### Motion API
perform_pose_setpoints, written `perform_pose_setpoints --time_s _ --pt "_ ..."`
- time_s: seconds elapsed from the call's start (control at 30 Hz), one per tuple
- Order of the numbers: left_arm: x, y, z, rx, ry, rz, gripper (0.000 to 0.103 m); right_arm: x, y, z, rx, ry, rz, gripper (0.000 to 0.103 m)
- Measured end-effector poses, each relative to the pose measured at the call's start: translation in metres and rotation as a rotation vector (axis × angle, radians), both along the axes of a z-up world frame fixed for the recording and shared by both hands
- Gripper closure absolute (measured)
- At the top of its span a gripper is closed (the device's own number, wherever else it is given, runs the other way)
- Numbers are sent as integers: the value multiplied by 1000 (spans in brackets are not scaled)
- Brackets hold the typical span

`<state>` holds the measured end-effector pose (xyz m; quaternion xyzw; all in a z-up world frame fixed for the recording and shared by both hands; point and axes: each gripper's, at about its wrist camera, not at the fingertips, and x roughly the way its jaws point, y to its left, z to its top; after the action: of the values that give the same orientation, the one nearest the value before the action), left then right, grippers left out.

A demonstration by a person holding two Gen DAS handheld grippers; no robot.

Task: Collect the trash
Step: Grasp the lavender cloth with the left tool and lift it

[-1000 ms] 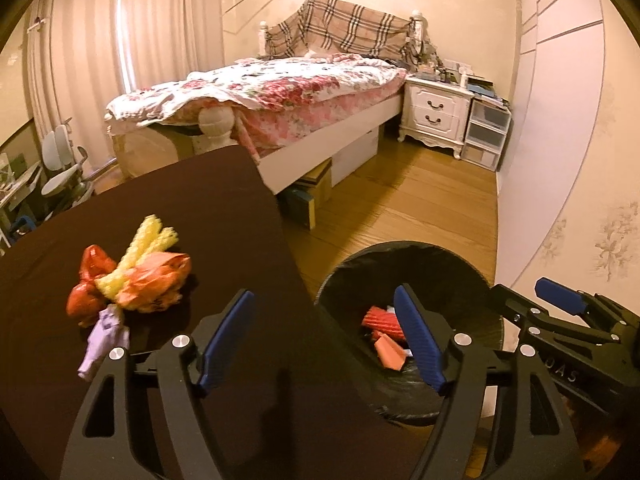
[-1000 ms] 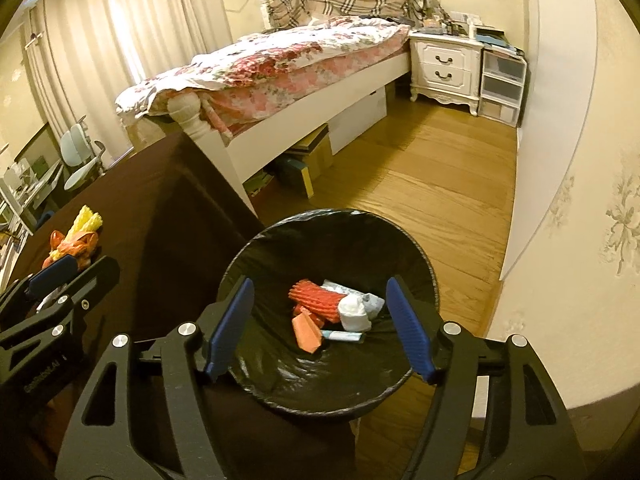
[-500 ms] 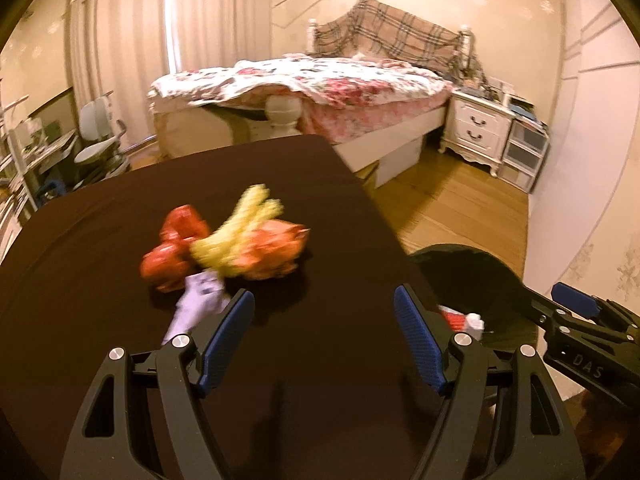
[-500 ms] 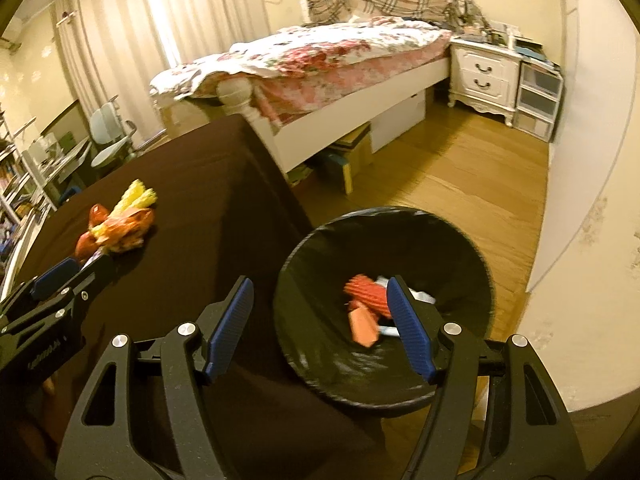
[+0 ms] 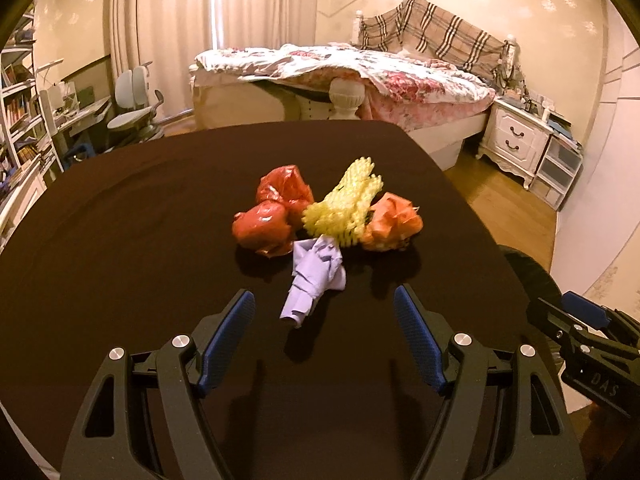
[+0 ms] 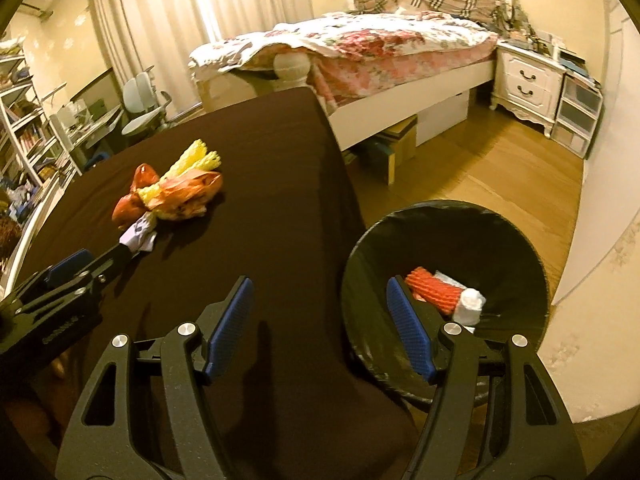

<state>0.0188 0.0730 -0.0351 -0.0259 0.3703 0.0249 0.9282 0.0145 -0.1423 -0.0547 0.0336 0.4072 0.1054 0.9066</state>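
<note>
A pile of trash lies on the dark brown table: a red crumpled bag, a yellow foam net, an orange wrapper and a lilac crumpled paper. My left gripper is open and empty, just short of the lilac paper. My right gripper is open and empty over the table's right edge, beside the black-lined trash bin. The bin holds a red foam net and a white wad. The pile also shows in the right wrist view.
The bin stands on the wooden floor right of the table. A bed with a floral cover stands beyond the table, with a white nightstand to its right. A desk chair and shelves stand at the left.
My left gripper has swung left from over the bin to face the trash pile and come close to it. My right gripper has shifted left, off the bin's middle to the table edge.
</note>
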Motion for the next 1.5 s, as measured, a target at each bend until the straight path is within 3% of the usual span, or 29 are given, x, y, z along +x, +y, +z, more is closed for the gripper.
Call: perform_pose_setpoints --time_s 0.3,0.5,0.57,0.67,1.1,1.5 --pt "23 3 -6 -24 57 -29 36 4 9 0 0 9 27 35" --pt "32 10 -12 -64 113 -38 62 8 13 0 1 12 32 35" --pt "29 9 -12 -61 110 -48 75 8 15 -1 0 14 34 35" --pt "23 9 -12 -61 102 -59 79 9 18 -3 1 18 39 35" --pt "0 23 -7 -93 86 -66 80 7 37 0 -20 7 62 34" --pt "-7 62 -3 -58 61 16 80 13 68 10 -20 -18 111 34"
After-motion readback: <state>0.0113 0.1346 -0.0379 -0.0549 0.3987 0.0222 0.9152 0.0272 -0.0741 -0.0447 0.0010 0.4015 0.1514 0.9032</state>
